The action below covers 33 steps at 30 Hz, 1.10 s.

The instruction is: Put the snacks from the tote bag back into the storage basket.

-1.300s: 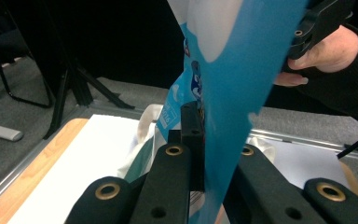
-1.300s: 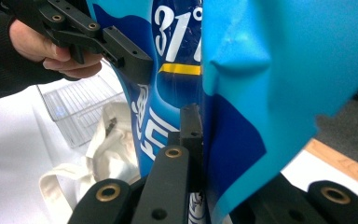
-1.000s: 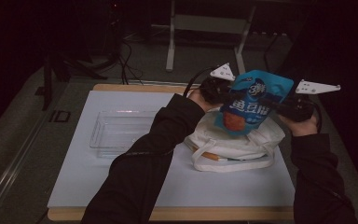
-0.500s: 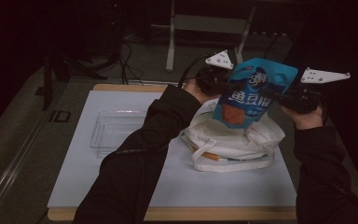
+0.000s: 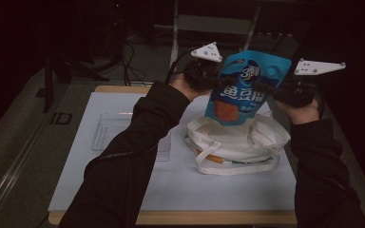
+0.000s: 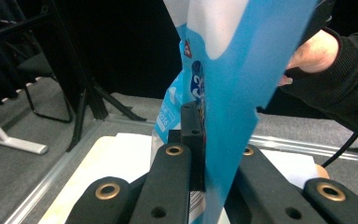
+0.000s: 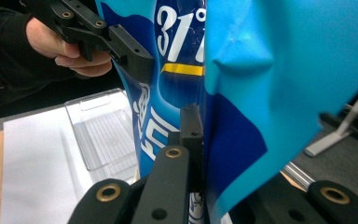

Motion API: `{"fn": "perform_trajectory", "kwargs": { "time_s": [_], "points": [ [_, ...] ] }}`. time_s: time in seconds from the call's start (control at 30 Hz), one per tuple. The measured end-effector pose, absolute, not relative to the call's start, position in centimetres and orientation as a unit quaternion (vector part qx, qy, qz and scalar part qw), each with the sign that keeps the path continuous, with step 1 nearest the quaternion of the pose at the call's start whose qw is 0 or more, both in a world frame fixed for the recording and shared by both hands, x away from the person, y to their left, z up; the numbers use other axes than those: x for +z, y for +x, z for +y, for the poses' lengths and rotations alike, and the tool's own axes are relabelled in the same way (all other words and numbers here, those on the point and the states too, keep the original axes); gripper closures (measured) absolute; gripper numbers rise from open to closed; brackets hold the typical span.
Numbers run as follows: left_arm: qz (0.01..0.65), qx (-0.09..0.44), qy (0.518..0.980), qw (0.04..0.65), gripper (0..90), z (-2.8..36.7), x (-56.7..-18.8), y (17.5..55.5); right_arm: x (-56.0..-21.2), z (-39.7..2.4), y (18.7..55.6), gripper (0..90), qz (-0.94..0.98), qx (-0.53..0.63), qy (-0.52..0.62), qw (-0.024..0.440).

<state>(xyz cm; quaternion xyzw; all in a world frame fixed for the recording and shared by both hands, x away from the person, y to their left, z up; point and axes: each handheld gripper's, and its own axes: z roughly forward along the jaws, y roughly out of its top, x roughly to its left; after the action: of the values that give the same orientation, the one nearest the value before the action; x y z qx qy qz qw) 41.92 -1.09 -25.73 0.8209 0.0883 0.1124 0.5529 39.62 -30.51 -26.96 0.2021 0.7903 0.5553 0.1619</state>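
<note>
A blue snack pouch (image 5: 243, 85) hangs in the air at the upper centre of the high view, held upright between both tongs and lifted clear of the white cloth tote bag (image 5: 237, 142) that lies crumpled on the surface (image 5: 123, 190) just below it. The left tongs (image 5: 215, 80) pinch the pouch's left edge, and in the left gripper view the blue film runs straight down between the two black jaws, clenched on it. The right tongs (image 5: 272, 90) pinch the opposite edge; in the right gripper view the pouch's fold likewise passes between the jaws, gripped tight, with white lettering and a yellow stripe showing on the pouch face. A clear plastic tray (image 5: 123, 135) sits on the surface at the centre left of the high view, partly behind the left sleeve (image 5: 123, 161). Both forearms in dark sleeves rise from the bottom edge of that frame.
</note>
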Motion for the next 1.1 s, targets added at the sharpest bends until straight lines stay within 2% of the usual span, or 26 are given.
{"fn": "perform_trajectory", "kwargs": {
  "time_s": [1.1],
  "points": [
    [0.137,0.136,0.817,0.544,90.0,11.3,-25.6,39.8,-26.4,-18.4,41.5,89.1,0.812,0.557,0.136,0.113]
  ]
}}
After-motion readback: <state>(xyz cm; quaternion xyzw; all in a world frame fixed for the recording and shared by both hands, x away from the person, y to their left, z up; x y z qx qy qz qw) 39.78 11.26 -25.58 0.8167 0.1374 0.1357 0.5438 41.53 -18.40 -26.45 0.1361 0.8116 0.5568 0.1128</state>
